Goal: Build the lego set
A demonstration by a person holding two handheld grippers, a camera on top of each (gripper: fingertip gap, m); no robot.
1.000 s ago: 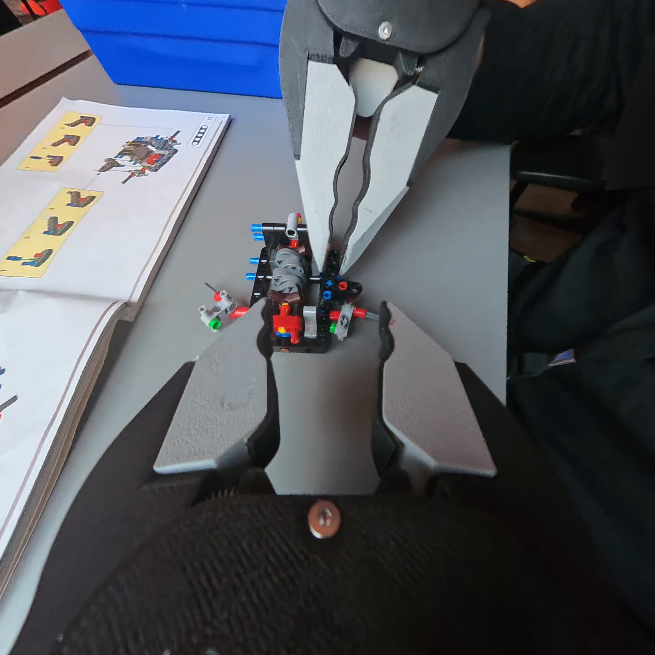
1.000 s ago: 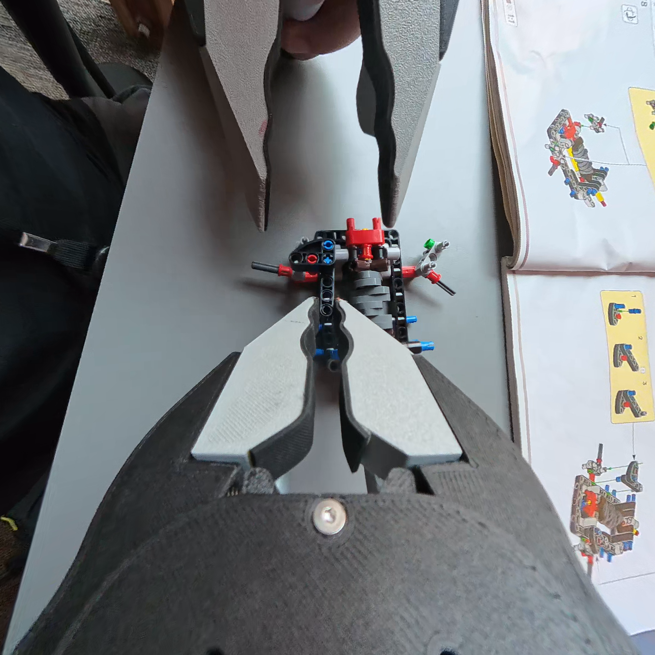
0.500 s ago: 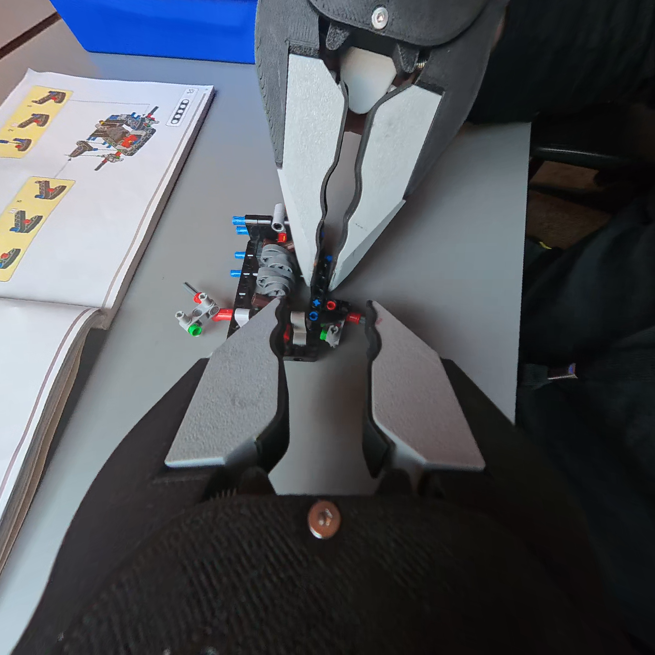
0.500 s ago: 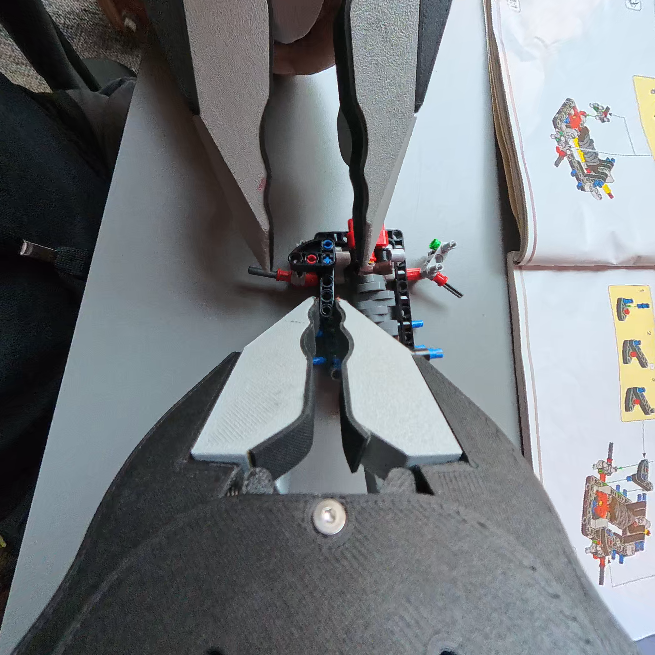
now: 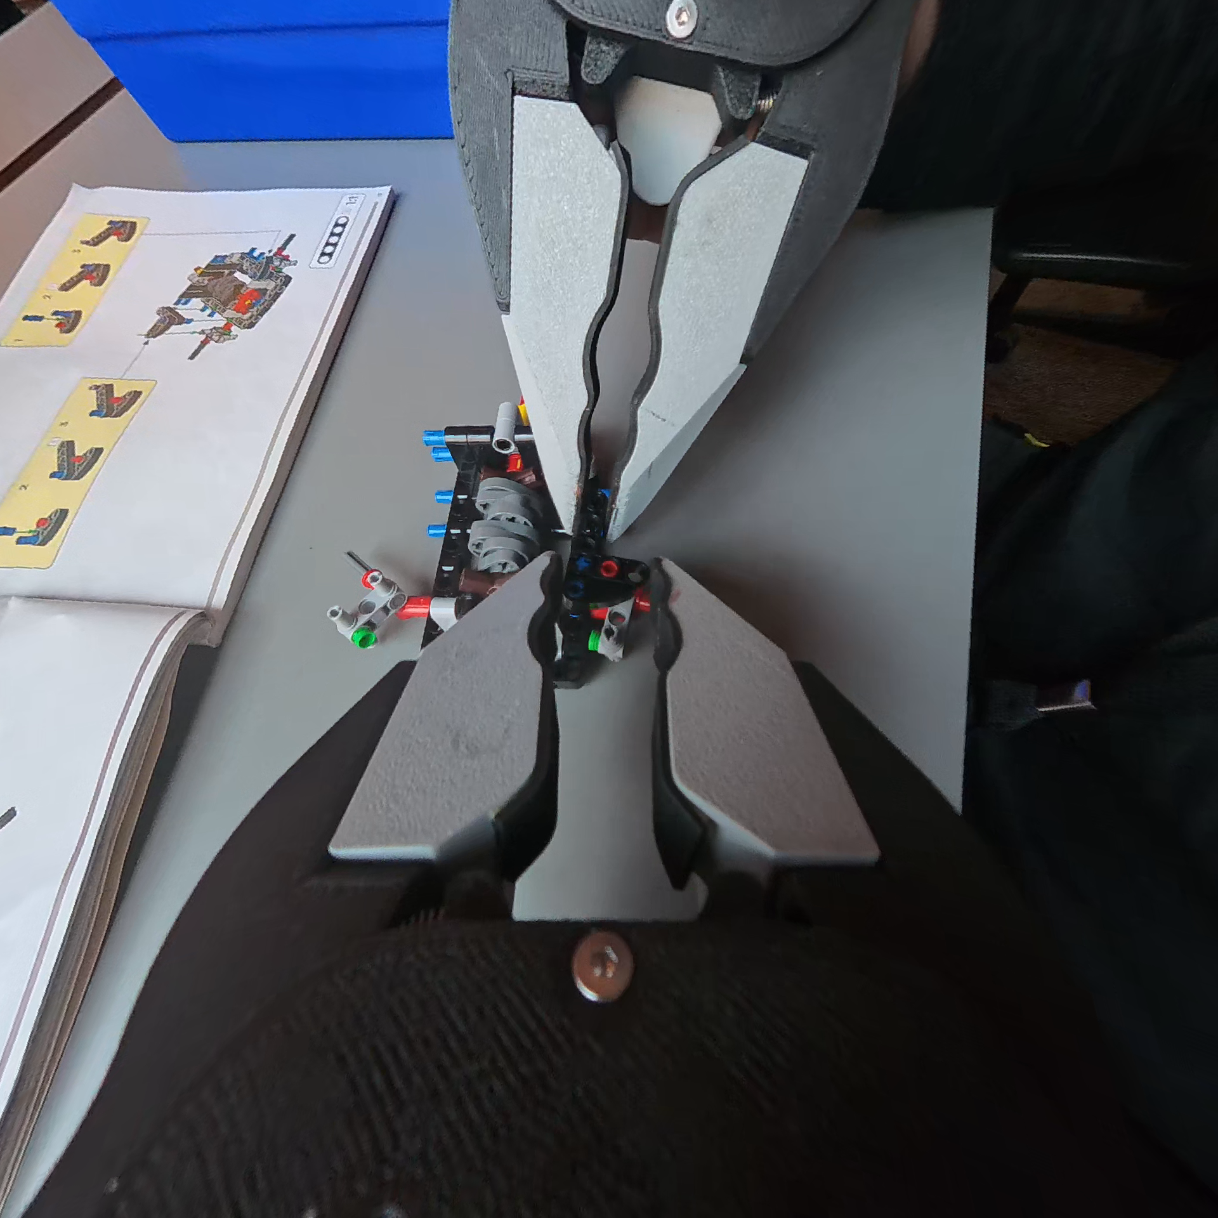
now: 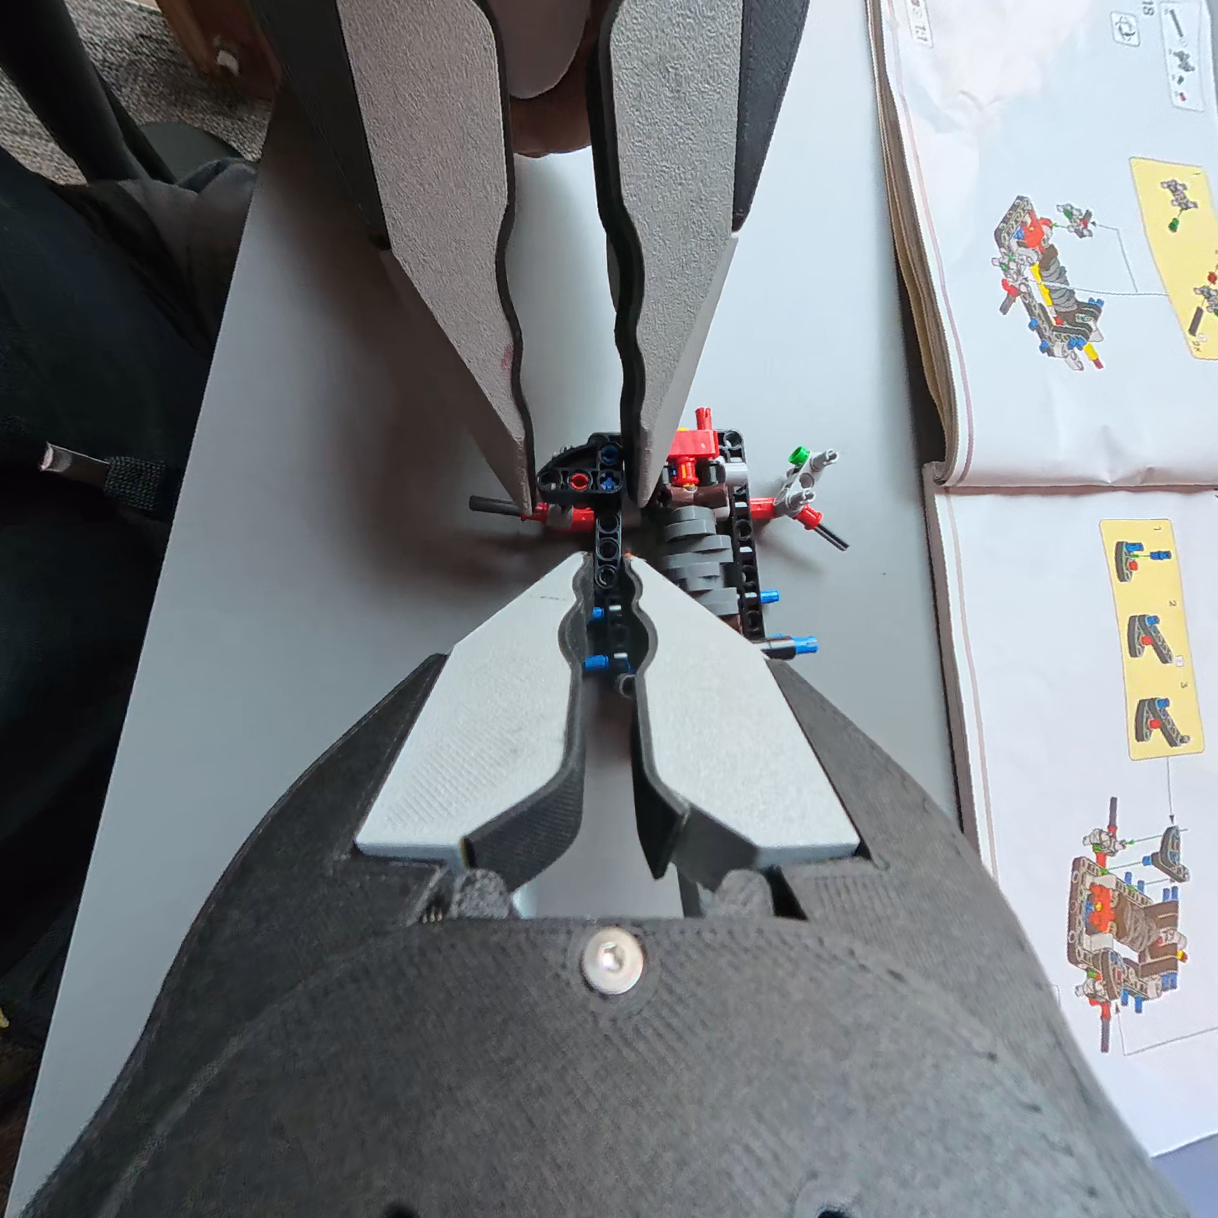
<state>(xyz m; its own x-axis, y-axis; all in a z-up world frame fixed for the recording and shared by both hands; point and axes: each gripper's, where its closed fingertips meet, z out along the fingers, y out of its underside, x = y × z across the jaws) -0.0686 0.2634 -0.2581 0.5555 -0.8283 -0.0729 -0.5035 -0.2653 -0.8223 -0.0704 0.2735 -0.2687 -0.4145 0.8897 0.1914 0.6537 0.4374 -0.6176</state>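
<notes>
Change since one second ago: left gripper has advanced from short of the lego assembly to straddle its near end, and its jaws have narrowed; right gripper unchanged in grip. Lego assembly: black beam frame with grey gear stack, red and blue pins, standing on the grey table near the table's edge on the person's side. Right gripper: clenched on the black side beam of the assembly, the beam running lengthwise between its pads. Left gripper: jaws part-closed around the assembly's curved black end plate; one finger lies against the plate's inner side, the other finger's tip sits at the red pin on the protruding black axle; whether it truly pinches the plate, cannot tell. Small grey connector piece with green and red pins: joined to the assembly's far side by a red axle, toward the booklet. Instruction booklet: open, flat on the table, beside the assembly on the side away from the person. Blue bin: beyond the booklet, at the table's far end. Dark clothing of the person: past the table edge nearest the assembly.
</notes>
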